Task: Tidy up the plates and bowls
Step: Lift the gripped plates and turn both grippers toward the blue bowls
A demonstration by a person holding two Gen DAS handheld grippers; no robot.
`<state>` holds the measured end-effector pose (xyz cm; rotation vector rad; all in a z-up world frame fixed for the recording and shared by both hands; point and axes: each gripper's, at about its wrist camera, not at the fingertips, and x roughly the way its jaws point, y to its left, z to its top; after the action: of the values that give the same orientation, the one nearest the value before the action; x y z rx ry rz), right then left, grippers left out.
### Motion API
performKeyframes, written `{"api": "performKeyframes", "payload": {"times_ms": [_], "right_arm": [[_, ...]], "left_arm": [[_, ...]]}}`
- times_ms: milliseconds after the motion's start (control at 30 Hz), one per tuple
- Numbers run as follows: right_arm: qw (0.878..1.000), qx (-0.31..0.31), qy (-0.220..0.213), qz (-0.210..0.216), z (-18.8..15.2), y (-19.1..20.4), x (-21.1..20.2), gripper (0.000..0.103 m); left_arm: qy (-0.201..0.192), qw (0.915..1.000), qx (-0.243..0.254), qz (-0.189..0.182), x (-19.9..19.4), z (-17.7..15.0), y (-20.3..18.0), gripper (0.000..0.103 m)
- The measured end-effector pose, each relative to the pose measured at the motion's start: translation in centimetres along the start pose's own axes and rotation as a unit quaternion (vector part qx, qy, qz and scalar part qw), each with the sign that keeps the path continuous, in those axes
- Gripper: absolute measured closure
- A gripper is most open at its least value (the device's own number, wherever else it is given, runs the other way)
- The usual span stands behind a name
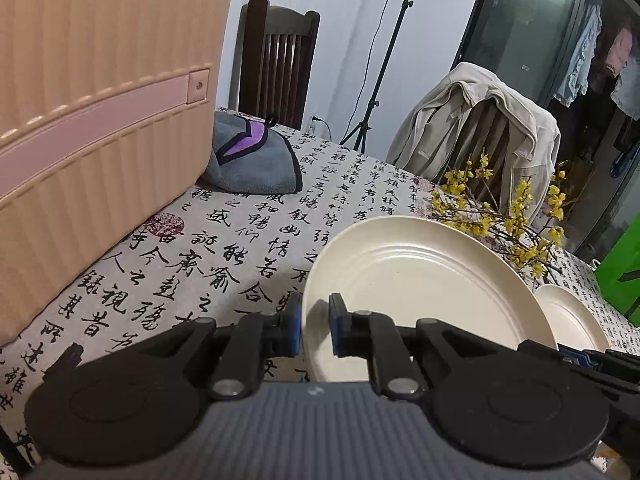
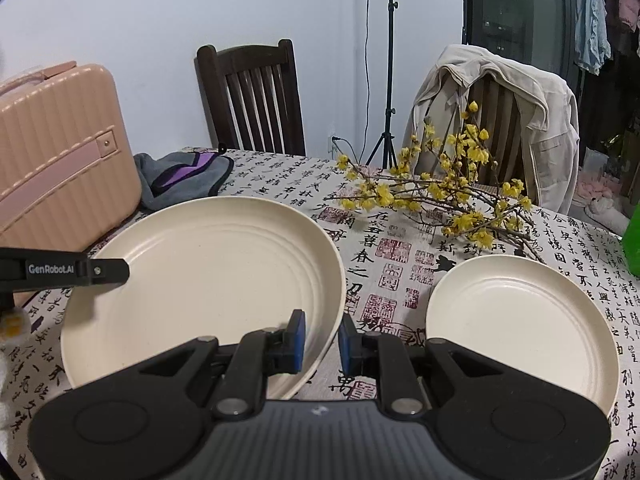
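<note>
Right wrist view: right gripper (image 2: 322, 338) clamped on near-right rim of large cream plate (image 2: 200, 280), one blue pad inside the rim, one outside. Large plate tilted, its near edge off the calligraphy tablecloth (image 2: 384, 256). Across the plate, at its left rim, black finger of left gripper (image 2: 102, 270) reaching in. Just right of large plate, apart from it, small cream plate (image 2: 516, 328) flat on the cloth. Behind large plate, yellow flower branches (image 2: 448, 196); left of it, pink case (image 2: 60, 152) and grey-purple cloth (image 2: 184, 176).

Left wrist view: left gripper (image 1: 314, 326) closed on left rim of large plate (image 1: 420, 280), pads either side of the edge. Small plate (image 1: 568, 316) beyond its right side.
</note>
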<state>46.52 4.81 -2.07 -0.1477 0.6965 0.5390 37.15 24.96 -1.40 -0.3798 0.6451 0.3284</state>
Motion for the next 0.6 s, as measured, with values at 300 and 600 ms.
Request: {"api": "performKeyframes", "payload": {"times_ms": [300,600], "right_arm": [[1.000,0.003,-0.012,0.000,-0.1,0.4,-2.1,0.086],[1.000,0.002,-0.021,0.003,-0.4,0.8,-4.0,0.086]], "left_arm": [[-0.013,0.9999,0.005,-0.003,-2.3,-0.1,-0.2,0.090],[-0.022,0.9998,0.003,-0.004,-4.4,-0.3,-0.2,0.090]]}}
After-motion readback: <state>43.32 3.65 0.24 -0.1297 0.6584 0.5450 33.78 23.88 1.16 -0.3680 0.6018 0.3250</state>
